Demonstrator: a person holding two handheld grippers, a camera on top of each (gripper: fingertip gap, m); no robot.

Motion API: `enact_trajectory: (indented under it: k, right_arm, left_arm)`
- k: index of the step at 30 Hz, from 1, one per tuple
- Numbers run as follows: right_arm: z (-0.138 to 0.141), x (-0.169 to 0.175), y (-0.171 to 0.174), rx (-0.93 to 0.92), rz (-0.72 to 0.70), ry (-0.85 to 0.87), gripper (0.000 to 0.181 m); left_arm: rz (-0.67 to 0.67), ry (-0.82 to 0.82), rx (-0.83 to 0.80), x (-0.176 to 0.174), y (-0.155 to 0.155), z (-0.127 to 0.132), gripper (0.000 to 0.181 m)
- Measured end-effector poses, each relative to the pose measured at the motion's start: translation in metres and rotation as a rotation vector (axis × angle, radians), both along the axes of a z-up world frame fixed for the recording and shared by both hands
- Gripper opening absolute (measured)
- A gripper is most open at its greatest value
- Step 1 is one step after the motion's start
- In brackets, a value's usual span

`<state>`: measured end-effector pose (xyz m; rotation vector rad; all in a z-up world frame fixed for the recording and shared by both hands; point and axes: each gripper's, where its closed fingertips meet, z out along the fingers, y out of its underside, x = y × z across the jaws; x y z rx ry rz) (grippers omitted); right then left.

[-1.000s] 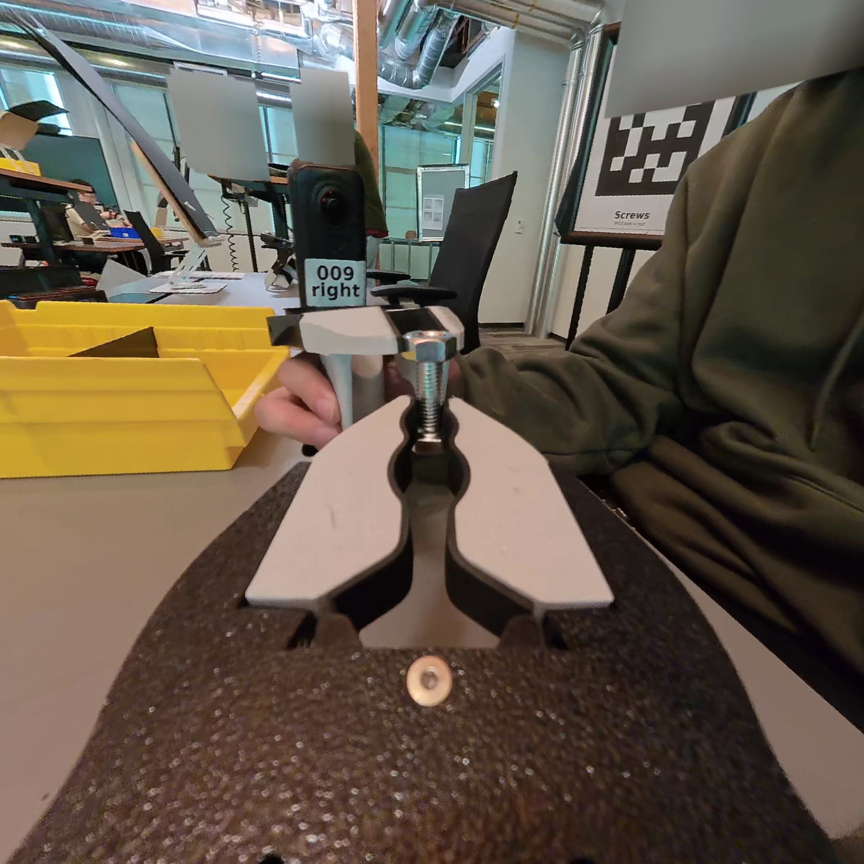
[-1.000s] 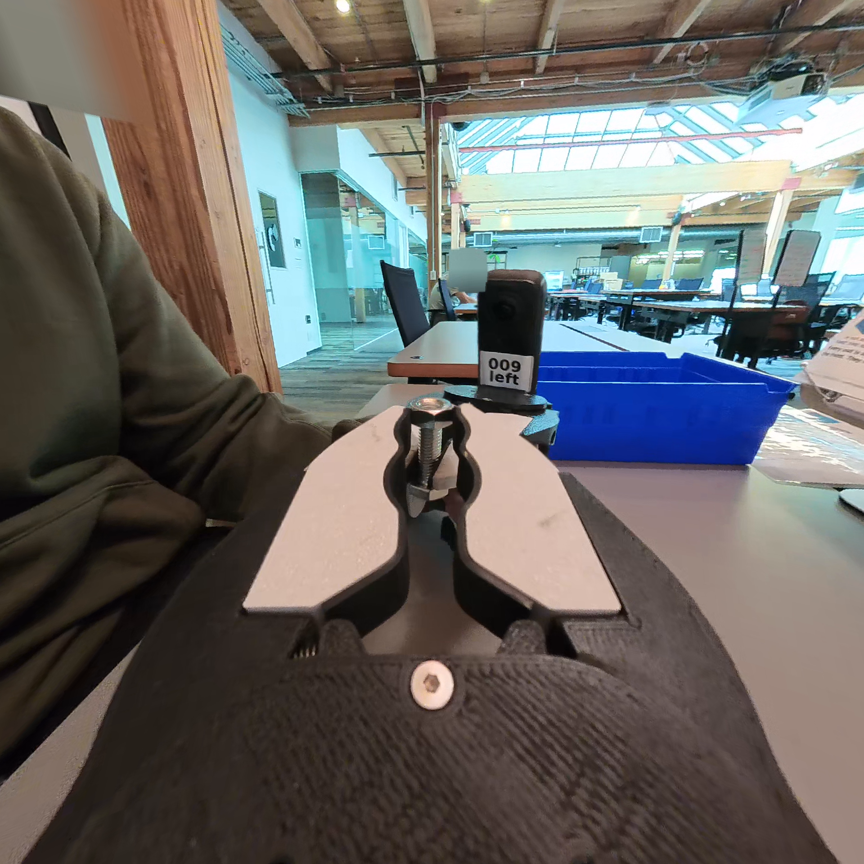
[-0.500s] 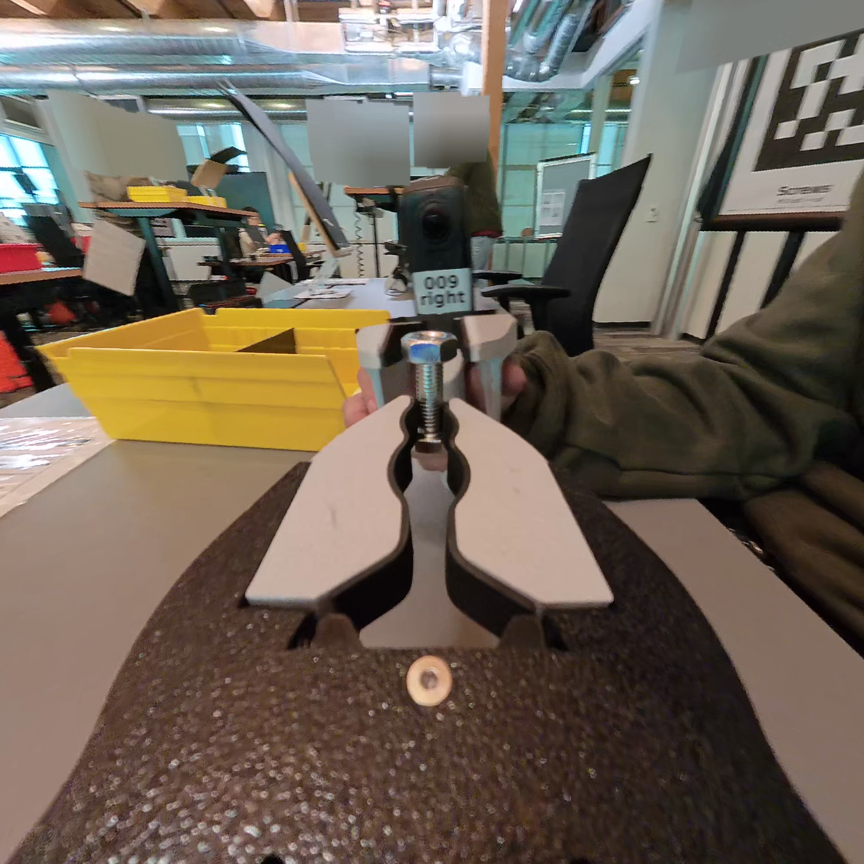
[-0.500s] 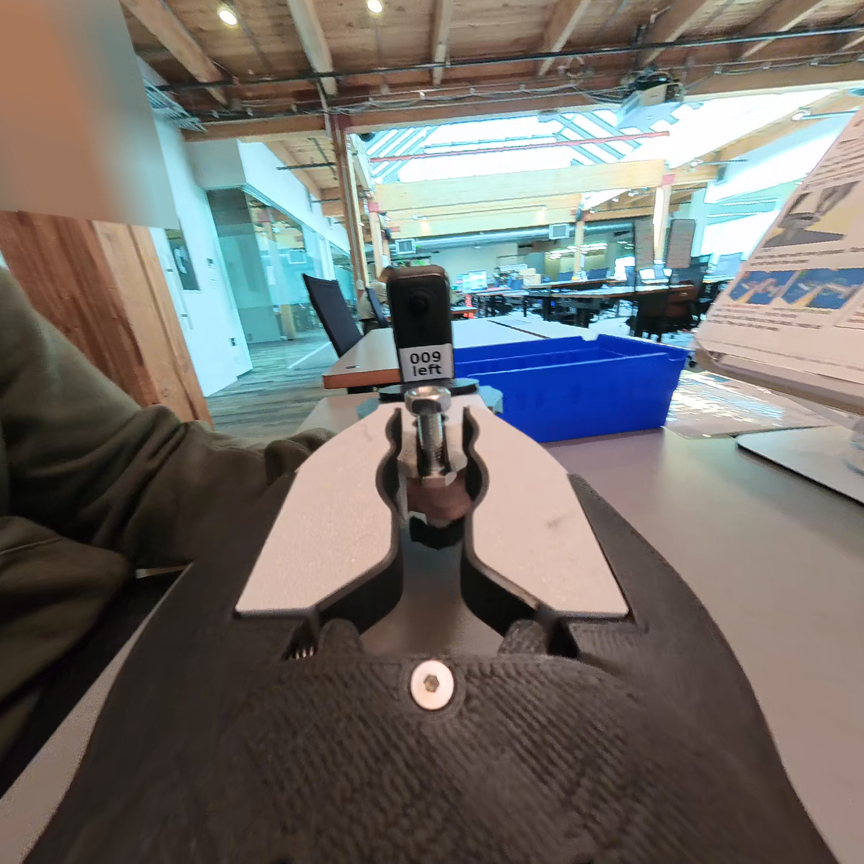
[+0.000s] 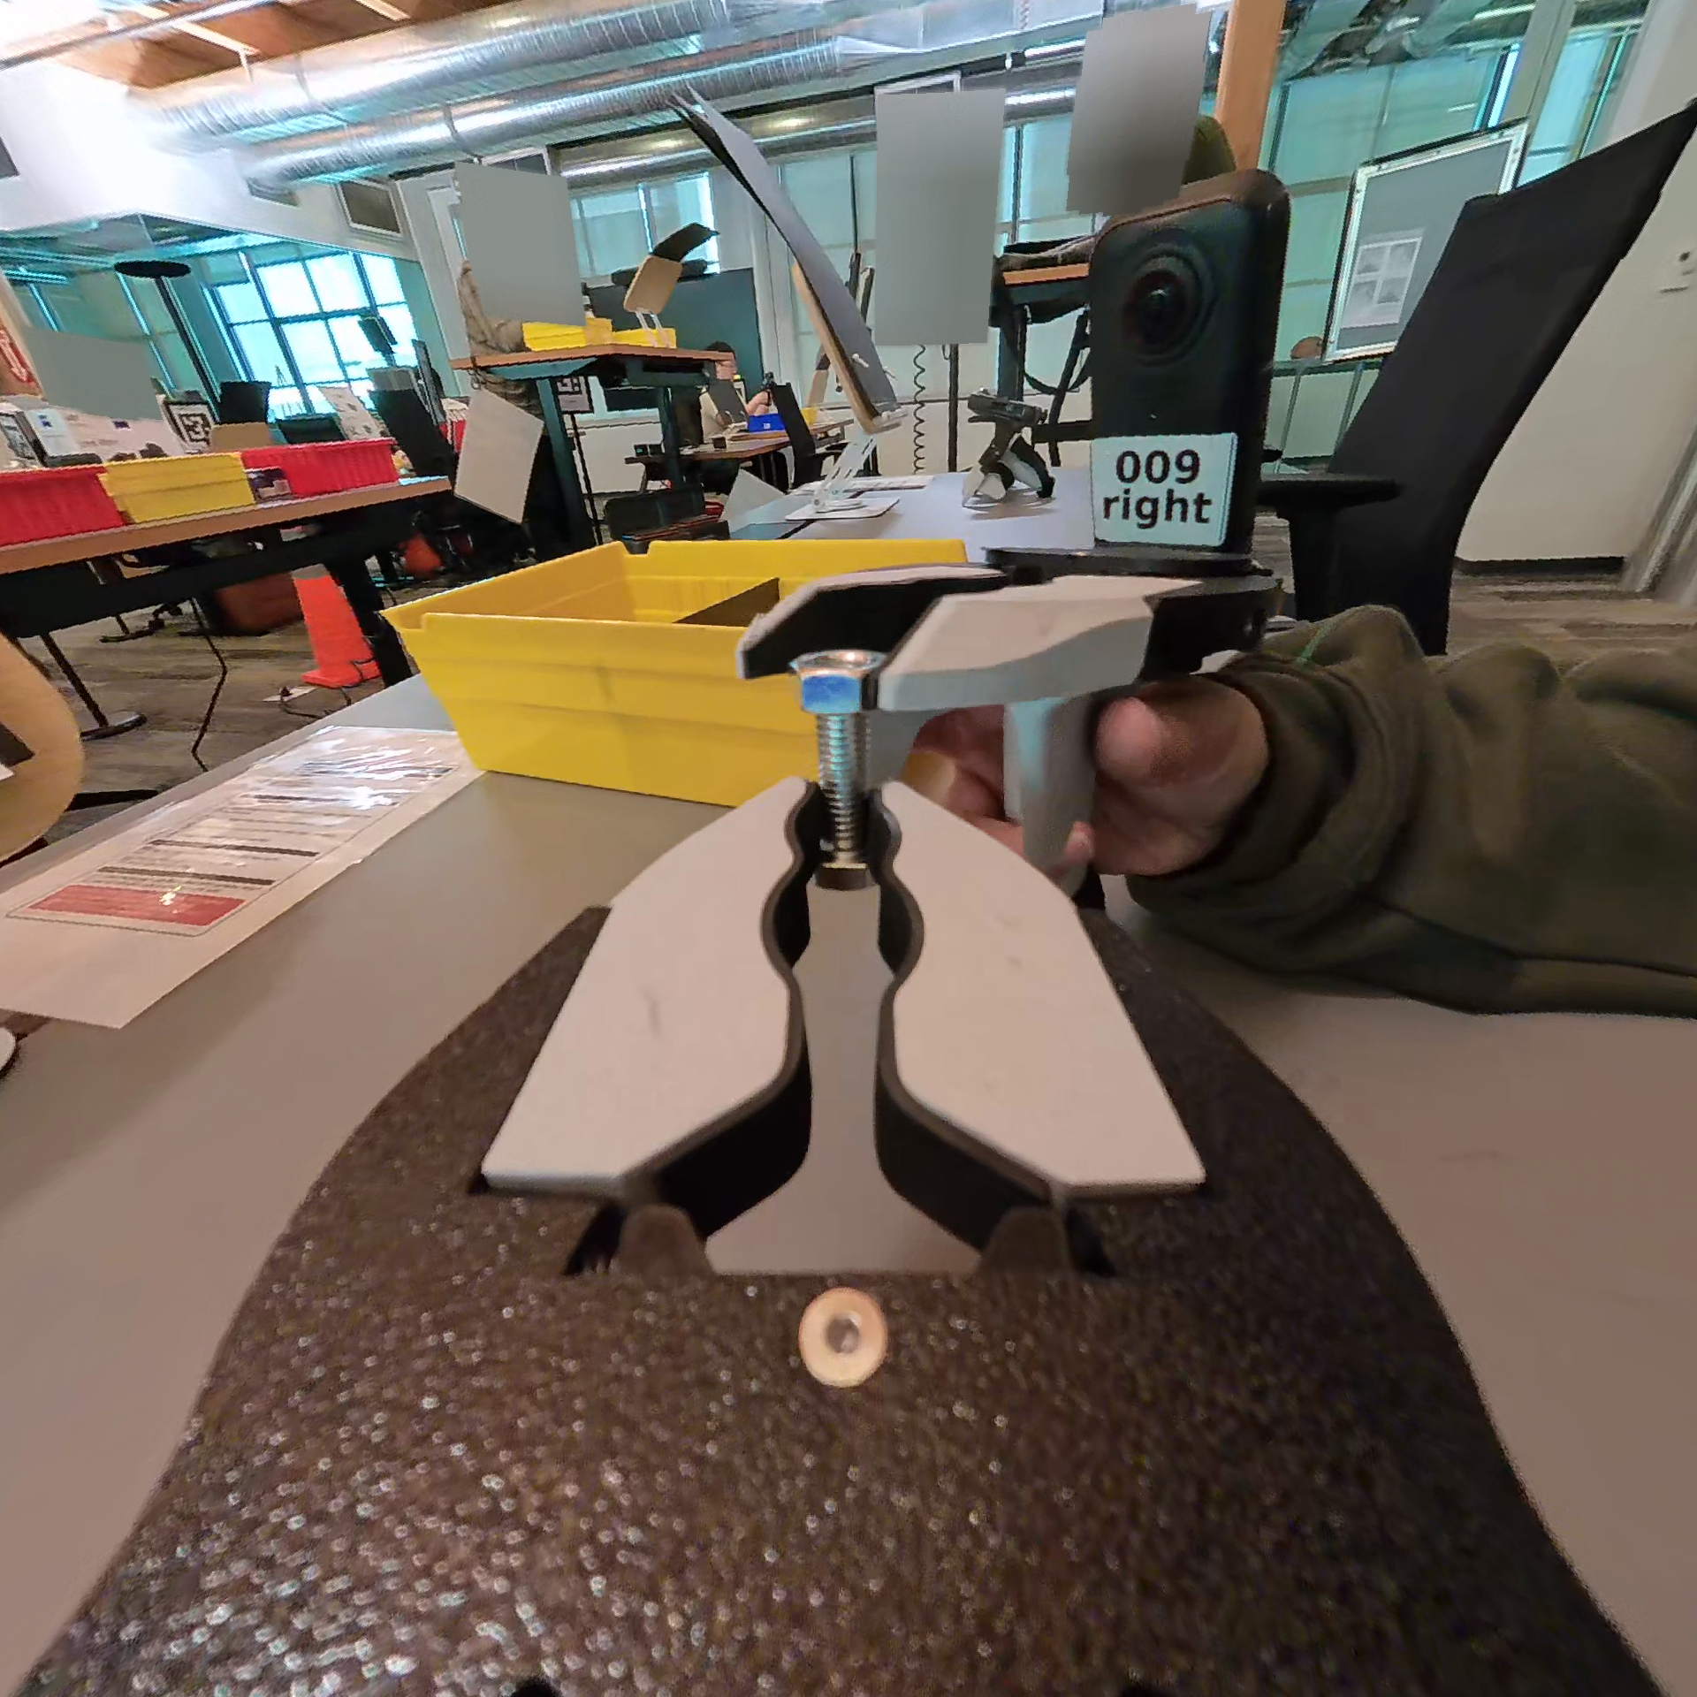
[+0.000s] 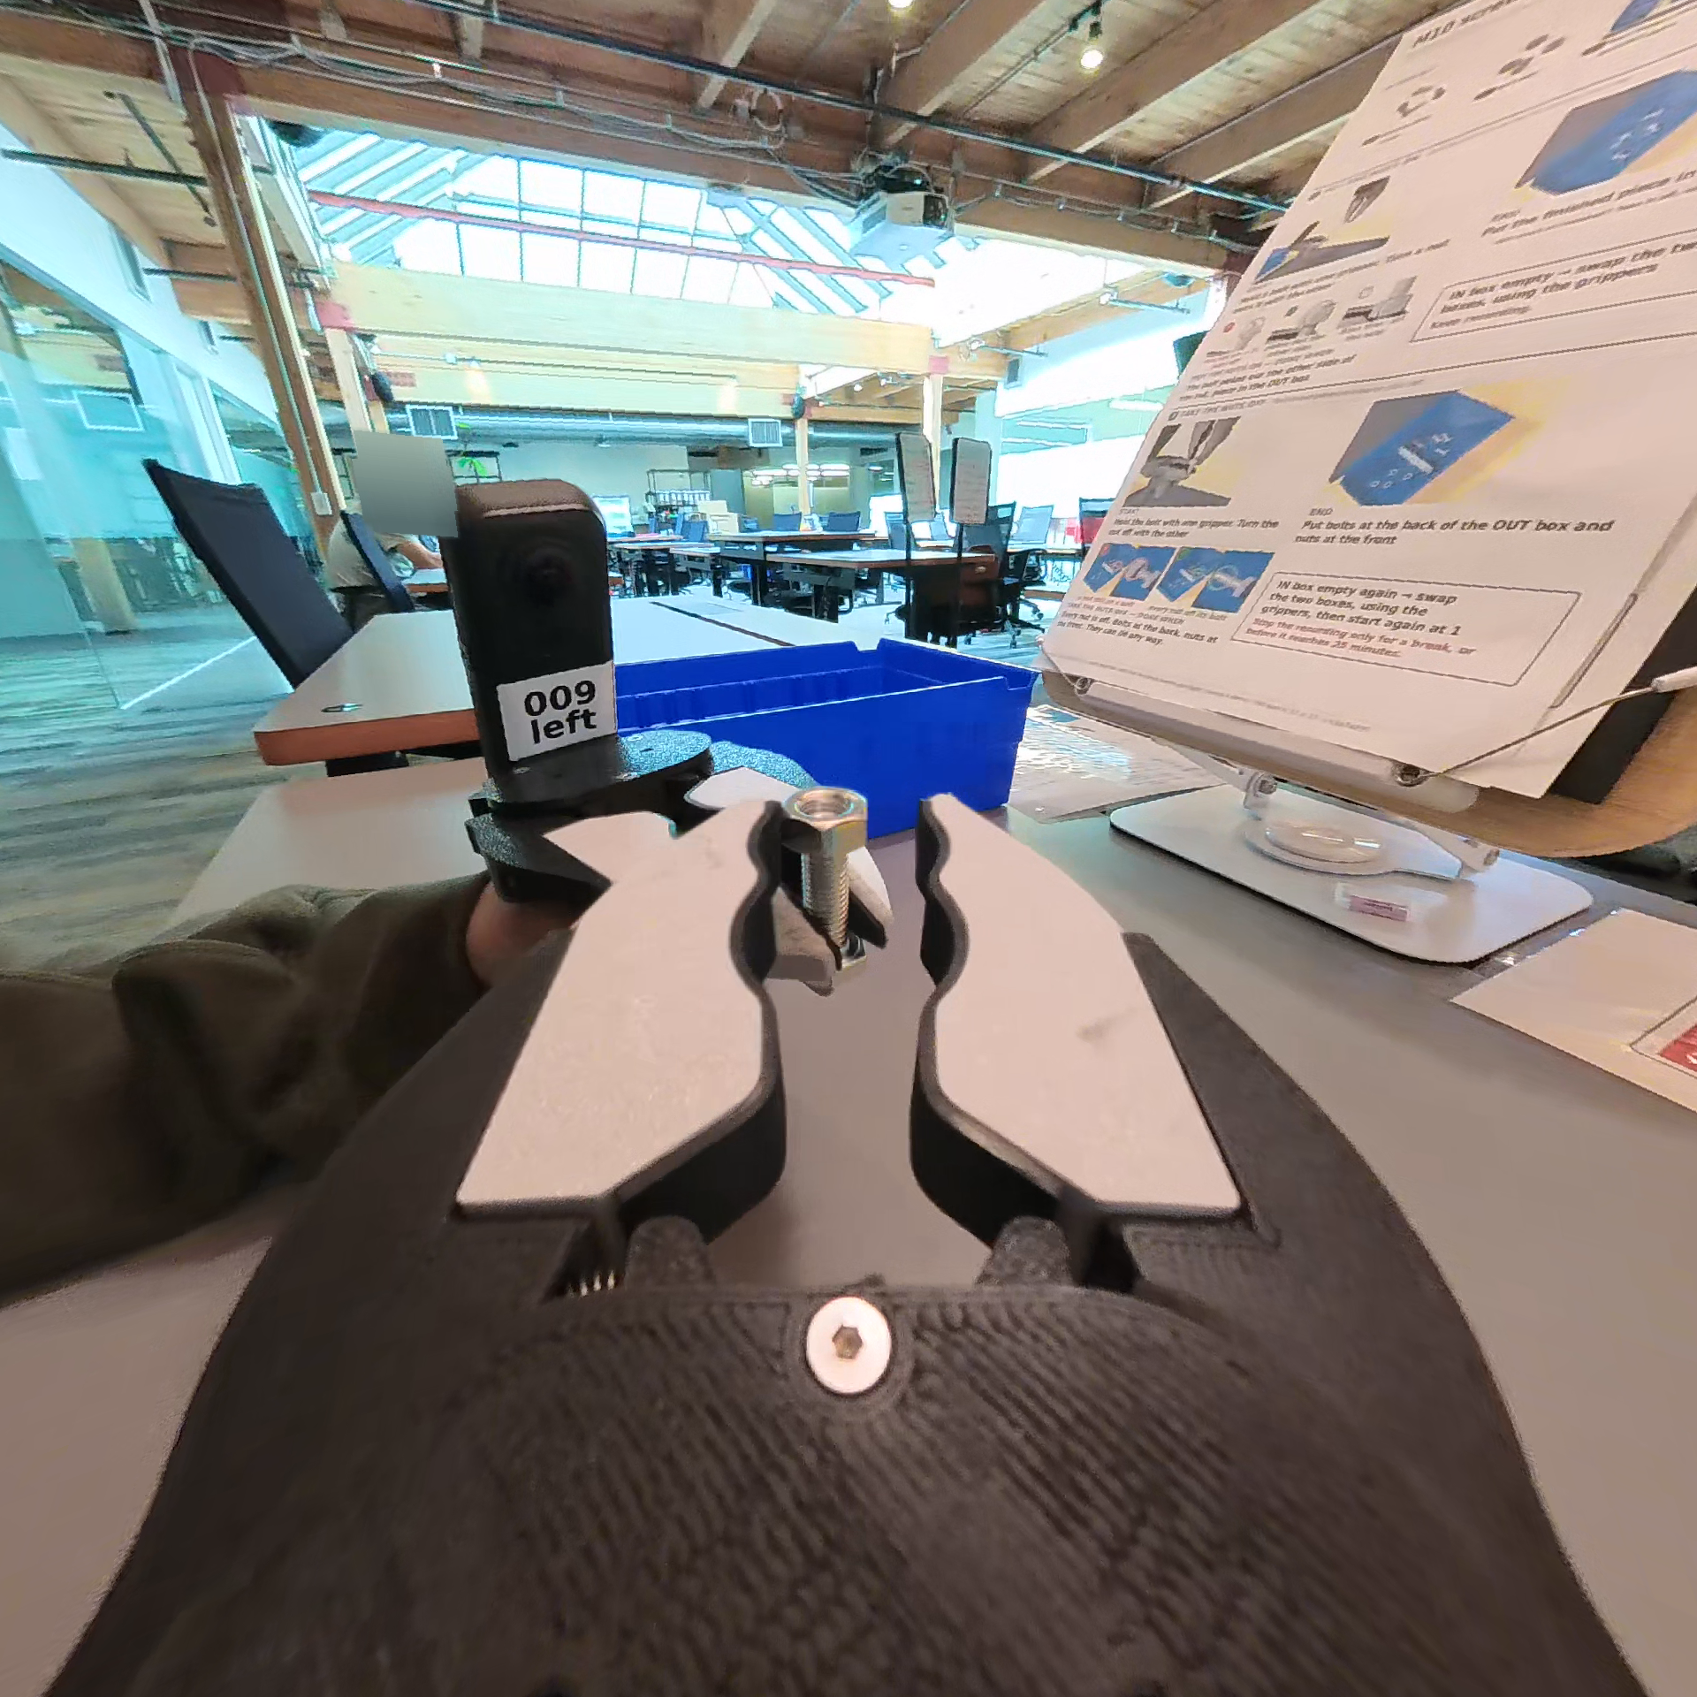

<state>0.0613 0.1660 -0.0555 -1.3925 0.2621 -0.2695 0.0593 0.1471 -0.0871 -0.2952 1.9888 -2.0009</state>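
Note:
A silver bolt (image 5: 840, 781) stands upright, with a hex nut (image 6: 824, 813) on its upper end. My left gripper (image 5: 840, 803) is shut on the bolt's lower end; it also shows in the right wrist view (image 6: 817, 960), beneath the bolt. My right gripper (image 6: 840, 826) is open, its fingers on either side of the nut. The nut sits close to the left finger and clear of the right one. In the left wrist view the right gripper (image 5: 826, 643) comes in from the right, level with the nut, held by a hand in a green sleeve (image 5: 1469, 826).
A yellow bin (image 5: 597, 679) stands on the grey table behind the bolt in the left wrist view. A blue bin (image 6: 826, 725) stands behind it in the right wrist view. A printed sheet on a stand (image 6: 1377, 459) is at the right. A laminated sheet (image 5: 211, 845) lies flat. The grippers are tip to tip, or close to it.
My right gripper has opened and let go of the bolt's upper end. Both grippers have swung round each other, so the right one now shows side-on. The left still holds the bolt.

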Motion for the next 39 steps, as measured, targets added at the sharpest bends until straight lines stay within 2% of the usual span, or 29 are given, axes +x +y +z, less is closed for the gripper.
enact_trajectory:
  k: [3,6,8,13,15,17,19,21,24,28,32,39]
  right_arm:
    - [-0.002,-0.003,0.002,-0.007,0.026,-0.001,0.018]
    - [-0.003,-0.007,0.002,-0.047,0.066,-0.024,0.017]
    - [0.0,-0.018,0.0,-0.036,0.169,-0.02,0.017]
    - [0.015,-0.064,-0.01,0.061,0.547,0.018,0.017]
    - [0.017,-0.077,-0.012,0.07,0.635,0.013,0.017]
    - [0.018,-0.083,-0.011,0.078,0.676,0.019,0.017]
    - [0.018,-0.075,-0.011,0.086,0.623,0.031,0.017]
    - [0.013,-0.058,-0.01,0.082,0.503,0.037,0.018]
    - [0.009,-0.03,-0.01,0.066,0.318,0.047,0.035]
    - [0.008,-0.01,-0.011,0.063,0.155,0.045,0.036]
    - [0.001,0.003,-0.007,0.013,0.016,0.014,0.036]
    - [-0.005,0.008,-0.004,0.0,-0.015,0.021,0.035]
  left_arm:
    - [0.0,0.005,0.009,0.0,0.0,-0.002,0.009]
    - [-0.054,0.01,0.009,-0.006,-0.001,-0.002,0.009]
    - [-0.173,0.035,-0.038,-0.021,-0.005,0.004,0.009]
    - [-0.503,0.05,-0.106,-0.07,-0.015,0.016,0.009]
    - [-0.58,0.062,-0.115,-0.081,-0.015,0.018,0.009]
    - [-0.585,0.057,-0.118,-0.082,-0.015,0.018,0.009]
    - [-0.503,0.061,-0.111,-0.069,-0.015,0.016,0.009]
    - [-0.387,0.063,-0.097,-0.051,-0.013,0.012,0.009]
    - [-0.214,0.034,-0.081,-0.028,-0.007,0.01,0.009]
    - [0.062,0.006,-0.01,0.008,0.006,0.0,0.009]
    - [0.085,-0.005,-0.006,0.01,0.006,0.001,0.009]
    - [0.054,-0.008,0.016,0.006,0.0,-0.001,0.009]
